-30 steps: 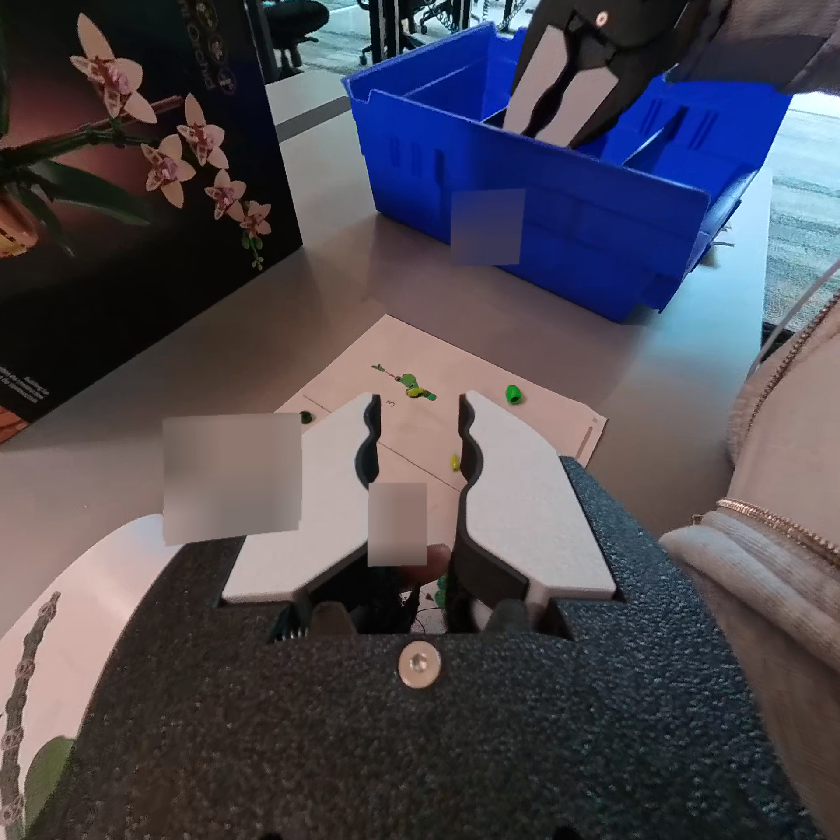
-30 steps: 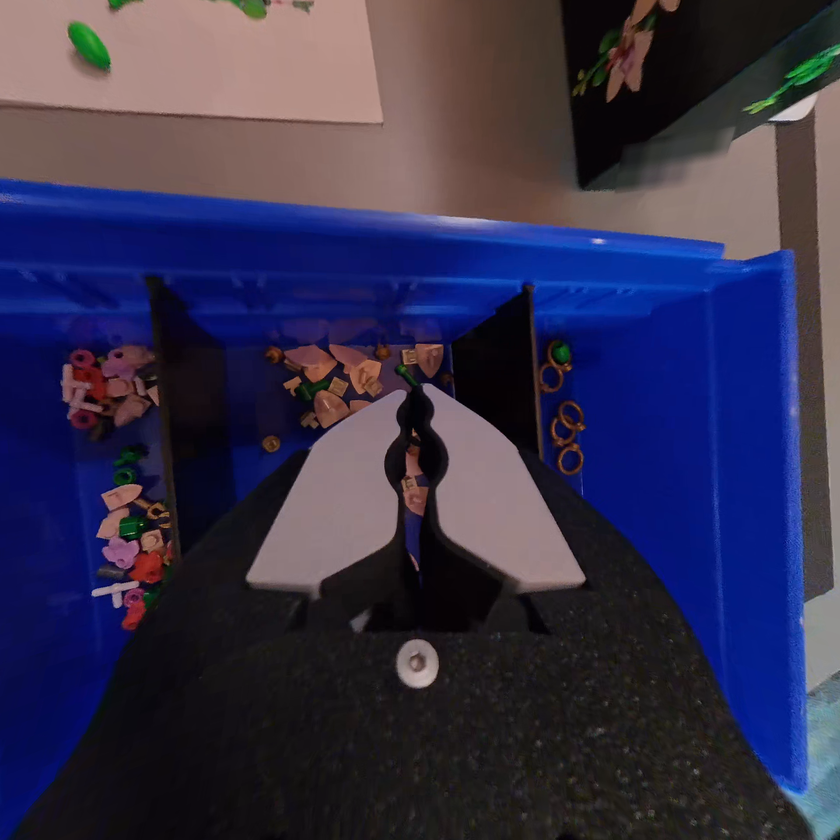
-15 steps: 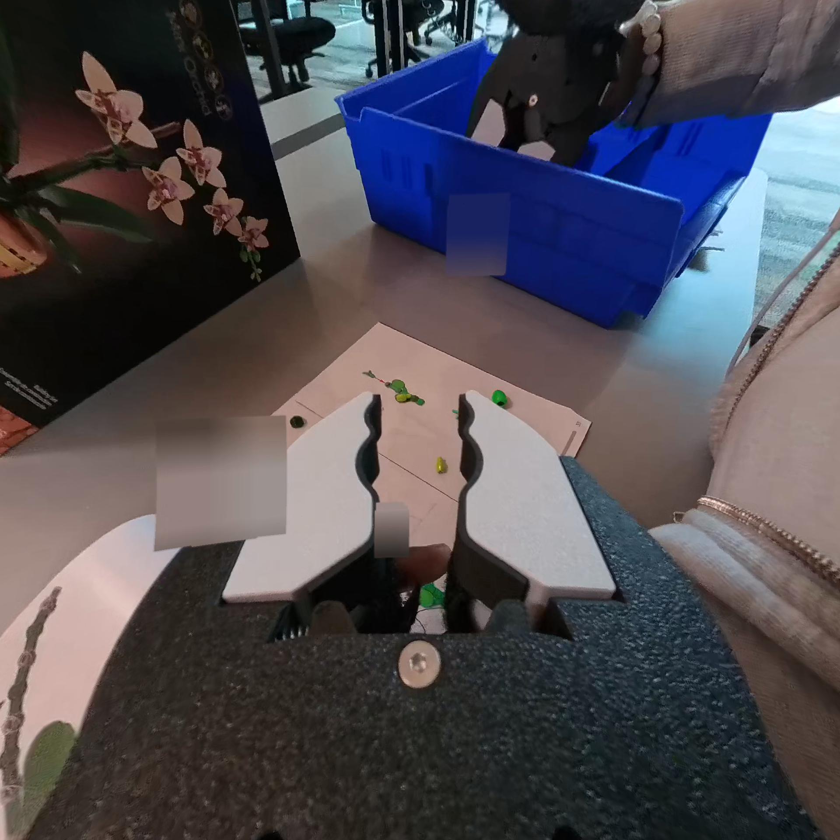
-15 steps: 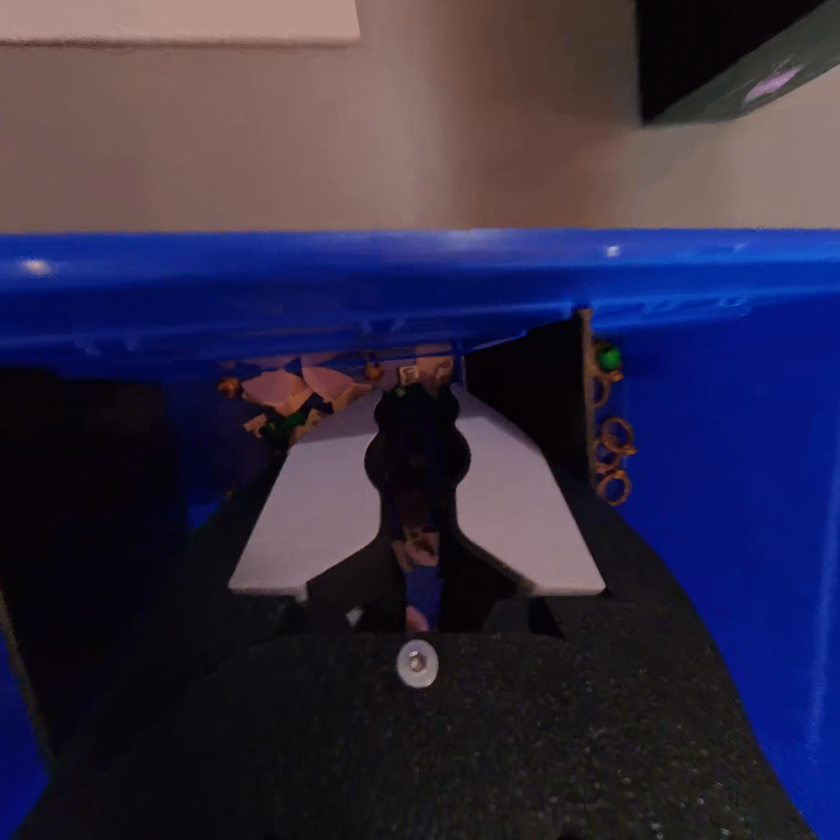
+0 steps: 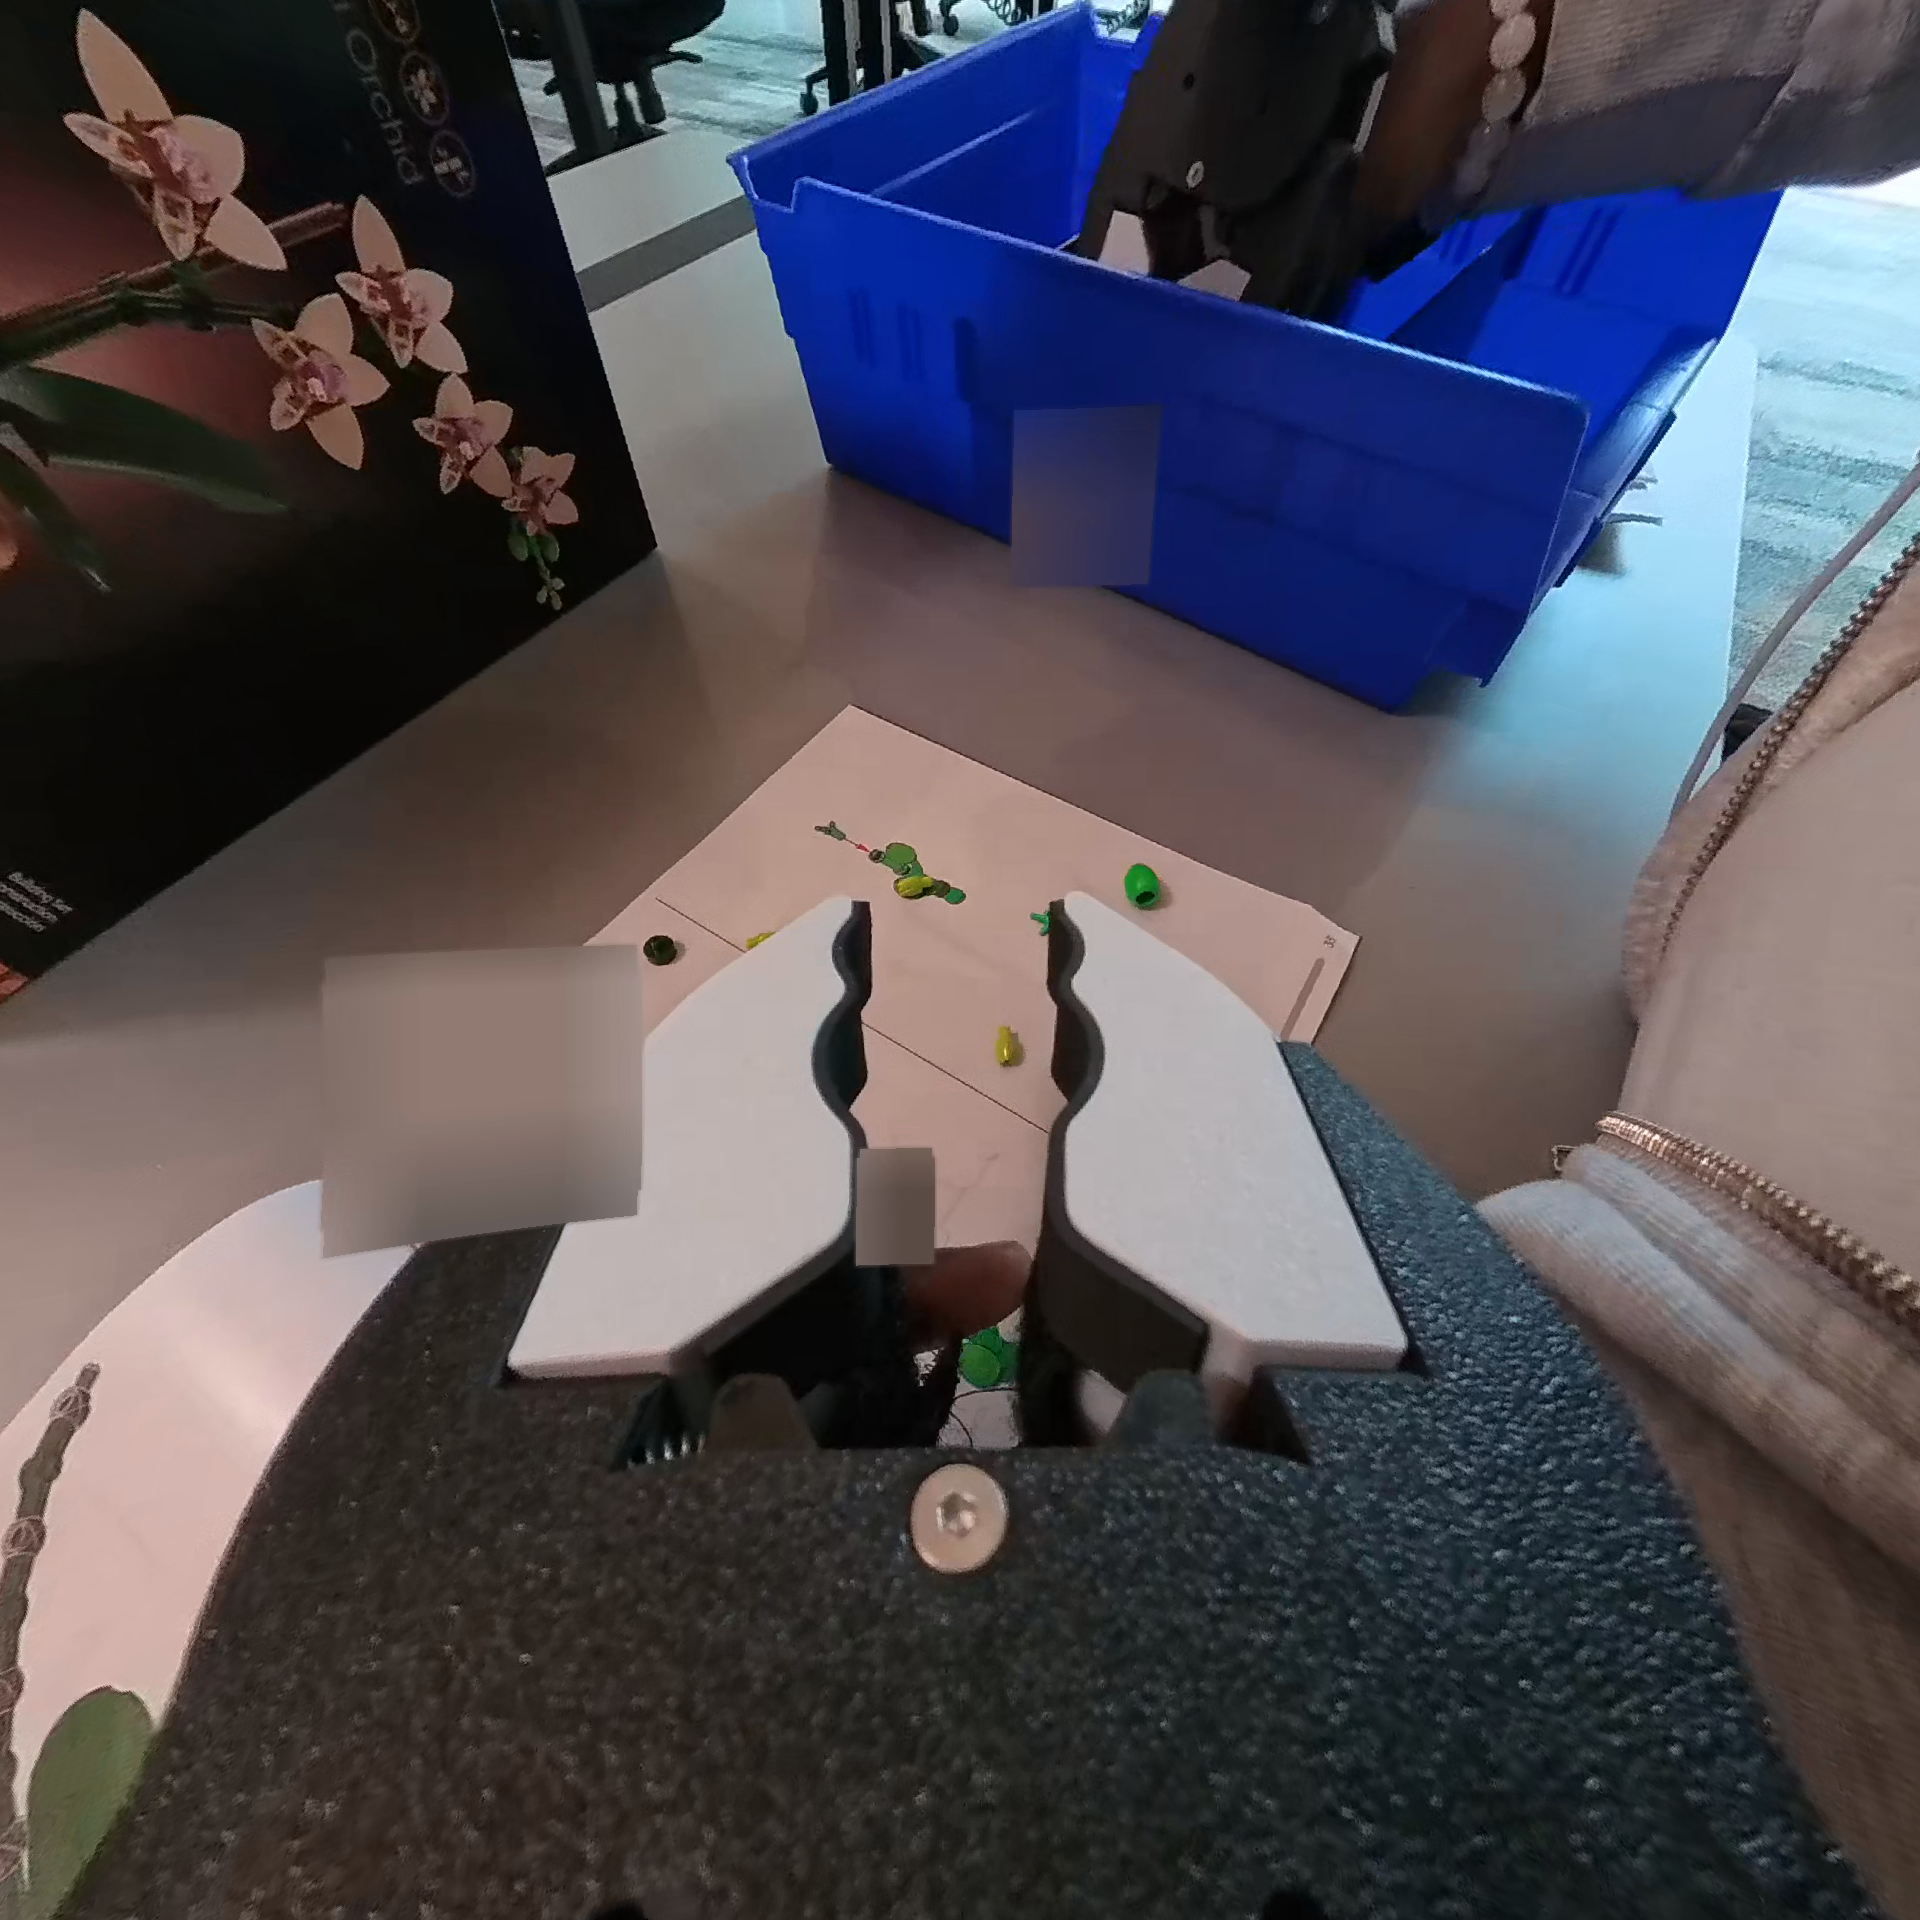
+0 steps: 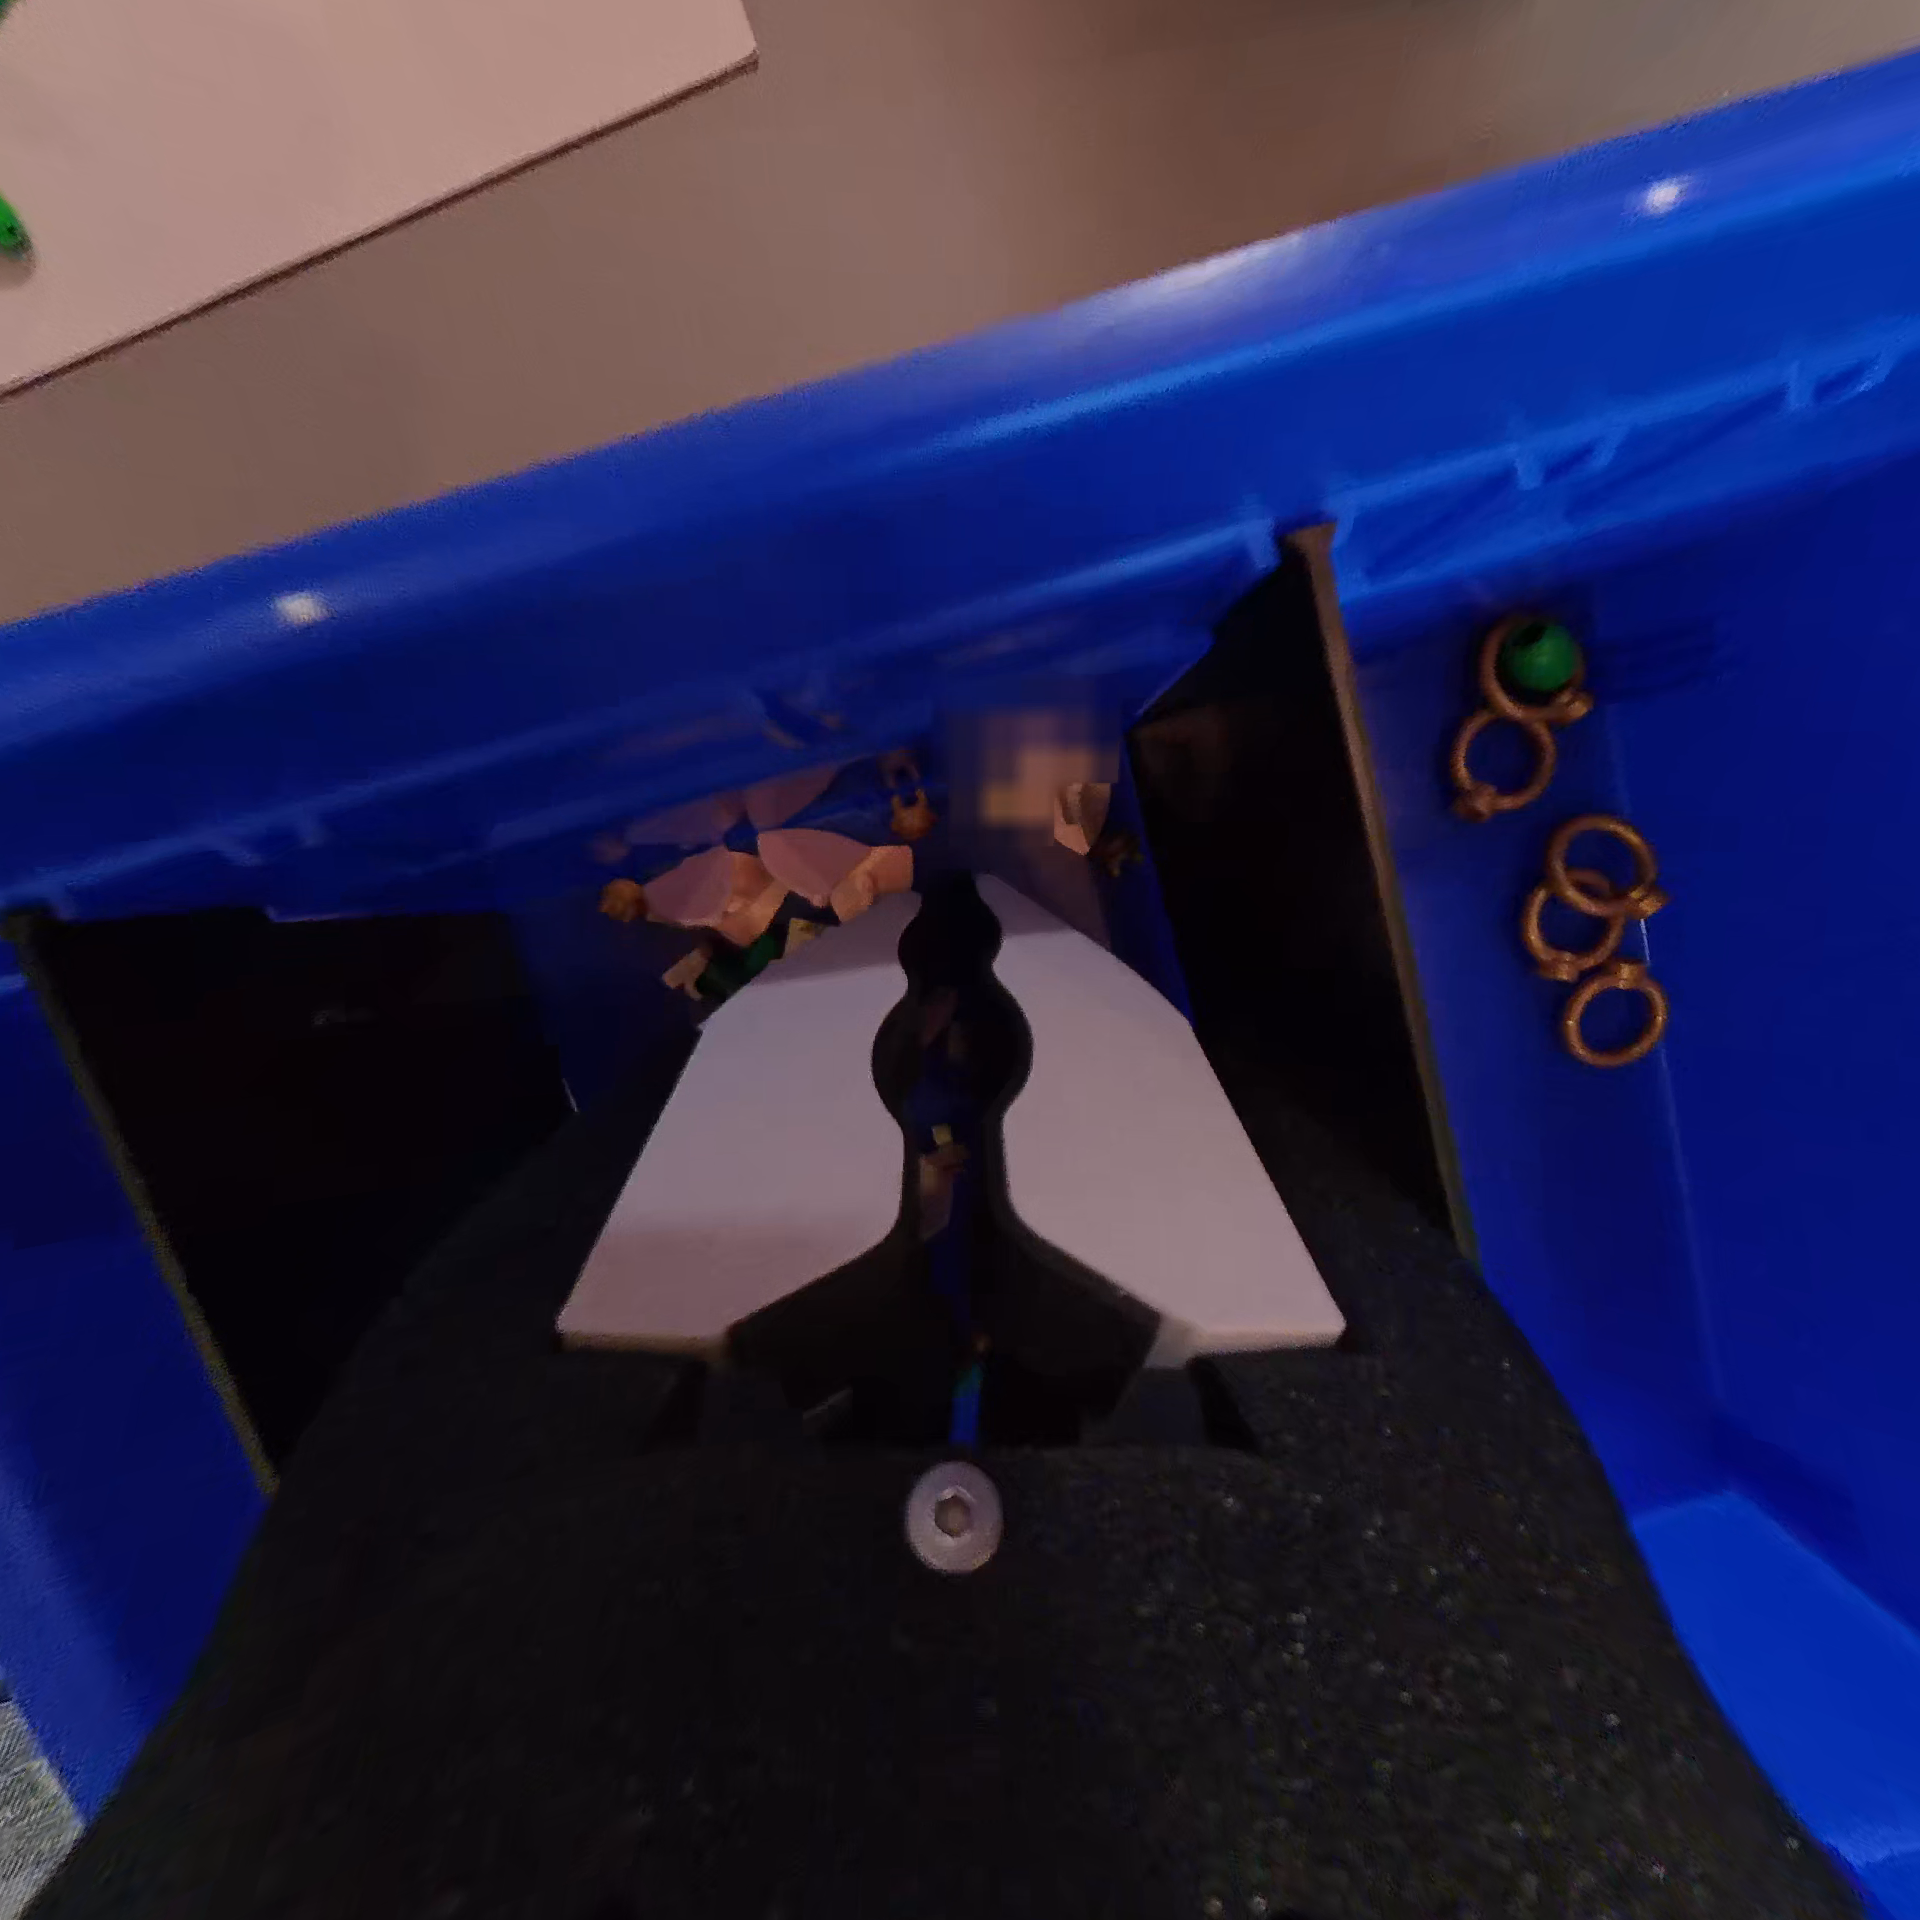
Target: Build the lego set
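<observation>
Grey table — office chairs behind

Grey table: blue bin, set box, instruction sheet.

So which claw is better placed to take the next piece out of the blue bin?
The right claw: it is already inside the blue bin, tips at the pink and tan pieces. The left claw hangs open over the paper sheet.

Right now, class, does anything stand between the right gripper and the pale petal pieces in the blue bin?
Nothing visible does: the right gripper, nearly shut, already sits inside the bin, its tips beside the petal pieces.
</observation>
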`<state>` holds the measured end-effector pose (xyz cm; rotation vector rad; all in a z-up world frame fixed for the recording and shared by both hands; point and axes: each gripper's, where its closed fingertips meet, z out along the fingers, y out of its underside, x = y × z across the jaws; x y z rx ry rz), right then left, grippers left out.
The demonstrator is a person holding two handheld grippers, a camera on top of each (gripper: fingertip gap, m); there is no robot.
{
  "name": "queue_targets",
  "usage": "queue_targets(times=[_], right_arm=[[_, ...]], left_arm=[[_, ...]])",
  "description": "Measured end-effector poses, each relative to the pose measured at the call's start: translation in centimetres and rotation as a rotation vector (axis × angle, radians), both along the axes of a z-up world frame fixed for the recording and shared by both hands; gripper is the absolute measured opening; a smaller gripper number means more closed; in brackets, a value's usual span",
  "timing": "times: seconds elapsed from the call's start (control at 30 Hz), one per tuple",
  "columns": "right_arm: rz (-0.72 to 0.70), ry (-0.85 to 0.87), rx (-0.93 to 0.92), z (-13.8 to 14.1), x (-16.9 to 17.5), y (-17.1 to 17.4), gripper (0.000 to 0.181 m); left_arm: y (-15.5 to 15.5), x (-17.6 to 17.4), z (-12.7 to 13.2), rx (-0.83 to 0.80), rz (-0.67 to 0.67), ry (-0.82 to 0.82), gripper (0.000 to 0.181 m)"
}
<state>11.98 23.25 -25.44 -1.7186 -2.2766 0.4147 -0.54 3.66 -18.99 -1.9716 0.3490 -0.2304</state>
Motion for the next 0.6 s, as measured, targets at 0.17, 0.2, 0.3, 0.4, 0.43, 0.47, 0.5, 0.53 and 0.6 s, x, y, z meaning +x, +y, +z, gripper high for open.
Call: queue_targets(times=[0.17,0.2,0.3,0.4,0.43,0.47,0.5,0.53,0.6], right_arm=[[0.027,0.091,0.099,2.3,0.3,0.8,0.002],[0.032,0.088,0.112,2.4,0.5,0.9,0.002],[0.071,0.047,0.143,1.7,1.0,0.9,0.002],[0.061,0.118,0.094,3.0,0.6,0.4,0.002],[0.041,0.163,0.073,4.0,0.4,0.4,0.002],[0.018,0.216,0.052,5.1,0.3,0.4,0.002],[-0.002,0.273,0.023,6.4,0.3,0.3,0.002],[-0.026,0.344,-0.009,7.8,0.2,0.1,0.002],[-0.048,0.492,-0.078,10.9,-0.1,-0.9,0.002]], left_arm=[[0.1,-0.2,0.1,-0.001,0.005,0.005,0.032],[0.2,-0.1,0.0,-0.002,0.002,0.006,0.032],[0.5,0.2,0.0,-0.001,-0.015,0.009,0.032],[0.5,0.3,0.2,0.002,-0.015,0.013,0.032],[0.4,0.2,0.2,0.004,-0.010,0.014,0.032],[0.4,0.1,0.2,0.004,-0.004,0.014,0.032],[0.3,-0.1,0.2,0.005,0.001,0.012,0.032],[0.3,-0.1,0.2,0.008,0.004,0.009,0.032],[0.3,-0.1,0.2,0.013,0.006,0.000,0.032]])
